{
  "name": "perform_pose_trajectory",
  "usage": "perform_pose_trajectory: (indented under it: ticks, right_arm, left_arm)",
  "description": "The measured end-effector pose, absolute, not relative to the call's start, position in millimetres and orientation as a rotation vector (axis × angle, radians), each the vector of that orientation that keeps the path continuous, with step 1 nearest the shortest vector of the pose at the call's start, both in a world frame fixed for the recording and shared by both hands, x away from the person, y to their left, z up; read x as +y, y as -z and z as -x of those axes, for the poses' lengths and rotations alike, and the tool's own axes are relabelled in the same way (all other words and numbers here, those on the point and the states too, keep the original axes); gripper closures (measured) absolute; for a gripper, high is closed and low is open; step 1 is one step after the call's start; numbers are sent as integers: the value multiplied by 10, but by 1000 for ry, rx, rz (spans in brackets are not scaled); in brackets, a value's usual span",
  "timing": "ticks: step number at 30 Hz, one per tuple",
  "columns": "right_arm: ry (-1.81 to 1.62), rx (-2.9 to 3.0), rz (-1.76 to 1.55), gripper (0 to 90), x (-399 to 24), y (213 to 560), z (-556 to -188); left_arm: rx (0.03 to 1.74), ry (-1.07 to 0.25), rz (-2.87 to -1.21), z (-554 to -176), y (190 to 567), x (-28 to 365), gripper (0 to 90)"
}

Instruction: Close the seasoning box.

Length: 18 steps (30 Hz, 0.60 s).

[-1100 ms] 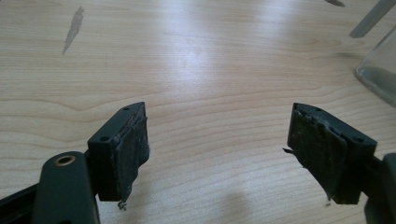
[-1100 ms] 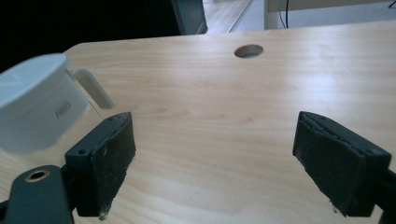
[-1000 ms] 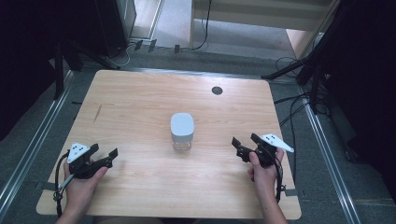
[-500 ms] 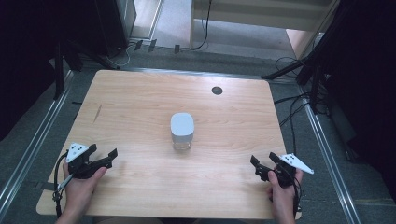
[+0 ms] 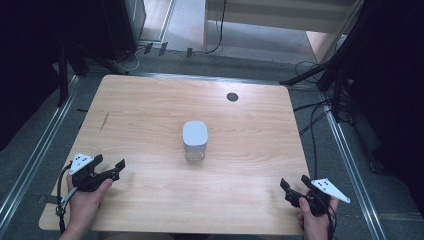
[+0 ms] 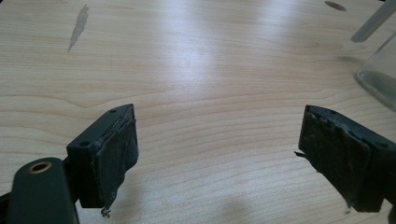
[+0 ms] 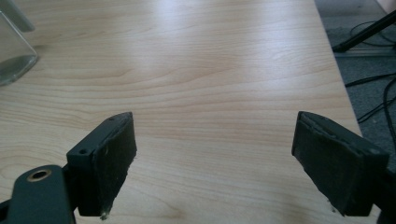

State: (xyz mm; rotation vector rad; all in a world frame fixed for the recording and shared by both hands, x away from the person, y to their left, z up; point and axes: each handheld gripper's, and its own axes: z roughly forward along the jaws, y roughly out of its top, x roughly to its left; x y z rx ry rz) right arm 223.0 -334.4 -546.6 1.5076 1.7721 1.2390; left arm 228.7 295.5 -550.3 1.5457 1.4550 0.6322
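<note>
A clear jar with a white square lid (image 5: 195,140) stands upright in the middle of the wooden table (image 5: 150,115). My left gripper (image 5: 111,165) rests near the table's front left corner, open, with nothing between its jaws. Its own view (image 6: 217,154) catches the jar's glass base (image 6: 380,74) at the far right edge. My right gripper (image 5: 295,186) sits at the front right corner, open and holding nothing. In the right gripper view (image 7: 215,158) the jar's base (image 7: 14,56) shows at the upper left.
A small dark round hole (image 5: 232,96) marks the table's far side. Metal rails (image 5: 40,150) run along both sides of the table. Cables (image 5: 315,125) and black stand legs lie on the floor to the right and behind.
My right gripper has drawn back from beside the jar toward the table's front right corner. The left gripper has barely shifted. The jar stays put.
</note>
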Motion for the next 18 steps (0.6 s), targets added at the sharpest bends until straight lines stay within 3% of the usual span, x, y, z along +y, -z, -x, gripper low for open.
perform_pose_trajectory:
  ticks: [18]
  right_arm:
    - [-1187, 1782, -1529, 139, -3311, 5470, -2265]
  left_arm:
    - [1448, -635, -1551, -2301, 5504, 2954, 117]
